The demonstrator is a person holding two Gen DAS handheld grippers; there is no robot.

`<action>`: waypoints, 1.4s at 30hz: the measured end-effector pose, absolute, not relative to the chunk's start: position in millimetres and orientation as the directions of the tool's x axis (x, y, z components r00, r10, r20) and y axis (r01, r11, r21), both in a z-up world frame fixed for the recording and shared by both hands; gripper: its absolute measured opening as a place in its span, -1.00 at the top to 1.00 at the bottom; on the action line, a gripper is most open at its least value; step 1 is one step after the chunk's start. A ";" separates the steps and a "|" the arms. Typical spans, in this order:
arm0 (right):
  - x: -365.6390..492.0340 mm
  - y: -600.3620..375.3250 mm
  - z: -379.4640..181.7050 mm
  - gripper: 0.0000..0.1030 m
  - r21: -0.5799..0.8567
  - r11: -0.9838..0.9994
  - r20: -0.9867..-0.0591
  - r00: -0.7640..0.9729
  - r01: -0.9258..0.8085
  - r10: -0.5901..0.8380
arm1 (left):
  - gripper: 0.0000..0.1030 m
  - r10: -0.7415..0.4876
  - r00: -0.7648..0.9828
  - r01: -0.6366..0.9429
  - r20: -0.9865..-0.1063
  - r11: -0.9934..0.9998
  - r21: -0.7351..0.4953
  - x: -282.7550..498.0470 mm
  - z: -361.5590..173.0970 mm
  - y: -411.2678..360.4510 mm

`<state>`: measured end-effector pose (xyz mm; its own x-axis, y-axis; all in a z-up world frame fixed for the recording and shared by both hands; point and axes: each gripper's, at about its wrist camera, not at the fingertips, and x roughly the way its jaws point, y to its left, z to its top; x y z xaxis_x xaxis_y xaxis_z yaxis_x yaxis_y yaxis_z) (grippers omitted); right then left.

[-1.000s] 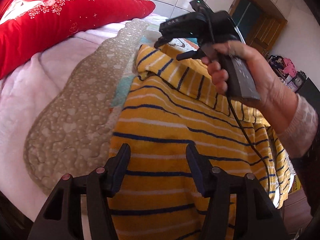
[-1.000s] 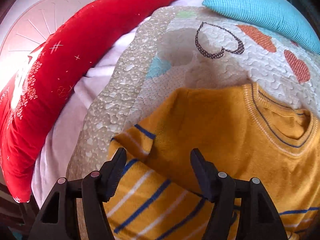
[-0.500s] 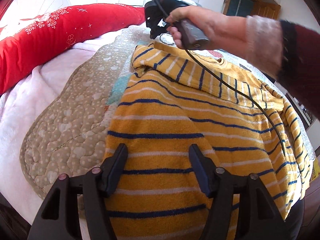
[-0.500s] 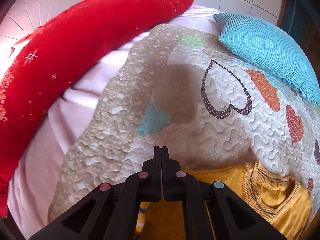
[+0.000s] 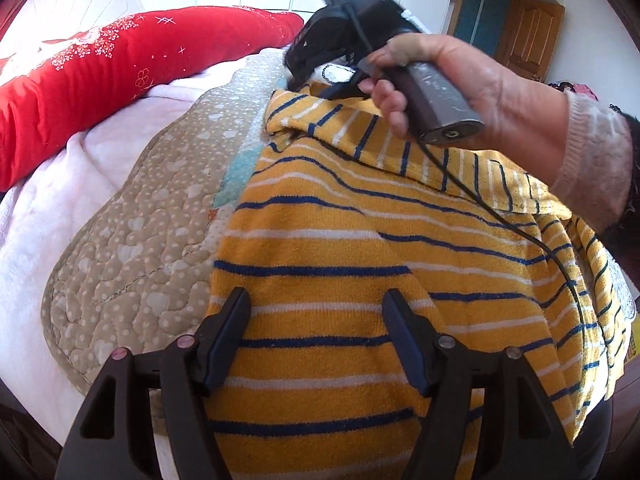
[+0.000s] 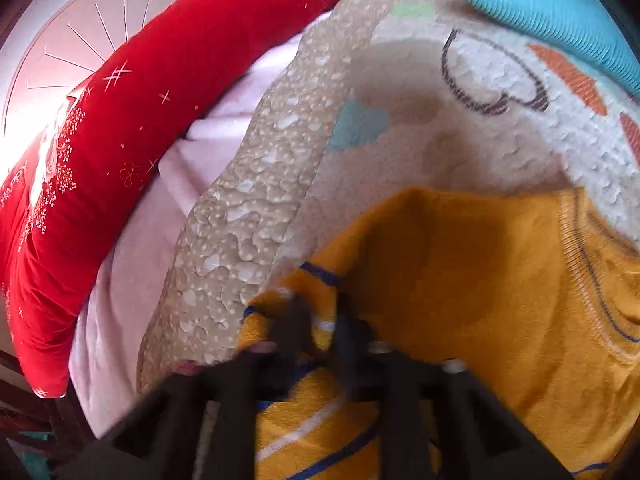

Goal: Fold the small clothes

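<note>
A small yellow sweater (image 5: 344, 264) with blue and white stripes lies on a quilted mat (image 5: 136, 248) on the bed. One sleeve (image 5: 360, 128) is folded across its upper part. My left gripper (image 5: 316, 312) is open and empty just above the sweater's lower body. My right gripper (image 5: 304, 76) is at the sweater's far shoulder, held by a hand. In the right wrist view the right gripper (image 6: 318, 320) is blurred, with a narrow gap between its fingers over the striped sleeve edge of the sweater (image 6: 460, 280). I cannot tell whether it grips cloth.
A long red pillow (image 5: 100, 76) lies along the left of the bed, on a pink blanket (image 5: 80, 168). A turquoise pillow (image 6: 540, 12) sits at the far right of the mat. A black cable (image 5: 520, 228) from the right gripper trails over the sweater.
The right gripper was open over the shoulder, then shut and farther up the mat; now it is back over the sleeve edge, slightly parted and blurred. The left gripper stays open.
</note>
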<state>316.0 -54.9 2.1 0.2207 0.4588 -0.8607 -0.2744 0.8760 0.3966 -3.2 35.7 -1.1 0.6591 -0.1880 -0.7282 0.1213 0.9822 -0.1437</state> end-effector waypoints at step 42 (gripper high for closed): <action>-113.8 -460.1 28.6 0.84 0.382 0.915 -0.811 0.523 0.131 0.264 | -0.51 -0.094 0.690 0.034 -0.718 0.995 -0.098 -45.6 69.4 41.1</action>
